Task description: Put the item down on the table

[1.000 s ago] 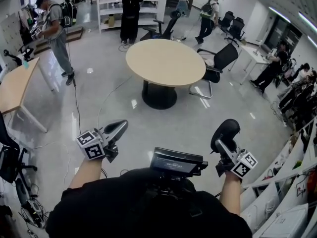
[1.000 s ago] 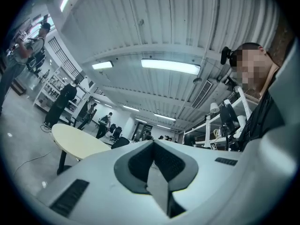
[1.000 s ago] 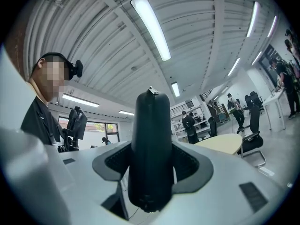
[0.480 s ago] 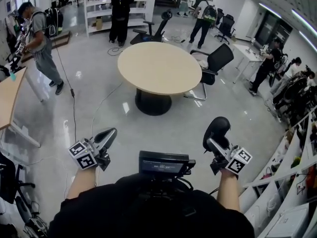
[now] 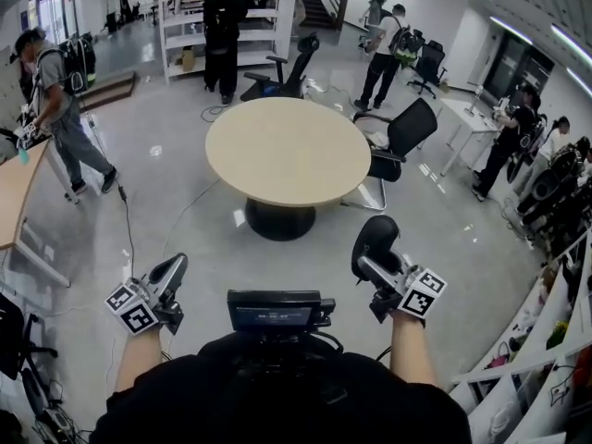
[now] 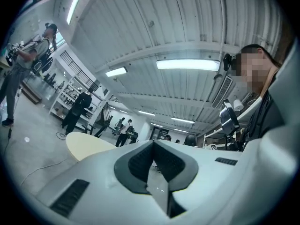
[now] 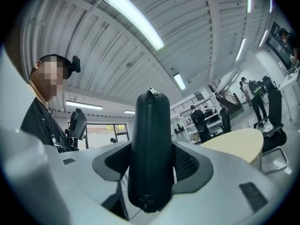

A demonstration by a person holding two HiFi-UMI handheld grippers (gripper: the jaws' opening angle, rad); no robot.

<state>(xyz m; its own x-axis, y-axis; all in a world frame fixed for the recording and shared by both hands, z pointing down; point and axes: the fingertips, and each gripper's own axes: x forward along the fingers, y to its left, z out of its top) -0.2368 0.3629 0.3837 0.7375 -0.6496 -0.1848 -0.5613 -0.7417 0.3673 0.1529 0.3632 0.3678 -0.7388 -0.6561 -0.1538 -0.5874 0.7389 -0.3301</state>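
1. Grey glossy floor (image 5: 185, 220) fills a large open office room, and ceiling lamps reflect in it.
2. Ahead stands the round bench (image 5: 288, 151), with a pale wooden top on one dark pedestal, and its top is bare.
3. A black office chair (image 5: 398, 141) stands just beside the right edge of this bench, and white shelving (image 5: 185, 26) with several people near it is at the back.
4. The right claw (image 5: 375, 259) is clenched on a black case (image 5: 375, 239). It holds the case upright in the air above the floor, well apart from the round bench.
5. In the right gripper view the black case (image 7: 151, 149) sits between the two pads of the right claw (image 7: 151, 165), with a zip running along its narrow edge.
6. The left claw (image 5: 174, 266) is clenched with nothing inside. In the left gripper view the pads of the left claw (image 6: 152, 159) meet.
7. A second bench (image 5: 14, 192) at the left is cut off by the picture edge.
8. The lower end of the case is hidden between the pads.
9. The person's dark torso and a chest device (image 5: 280, 311) hide the floor below.
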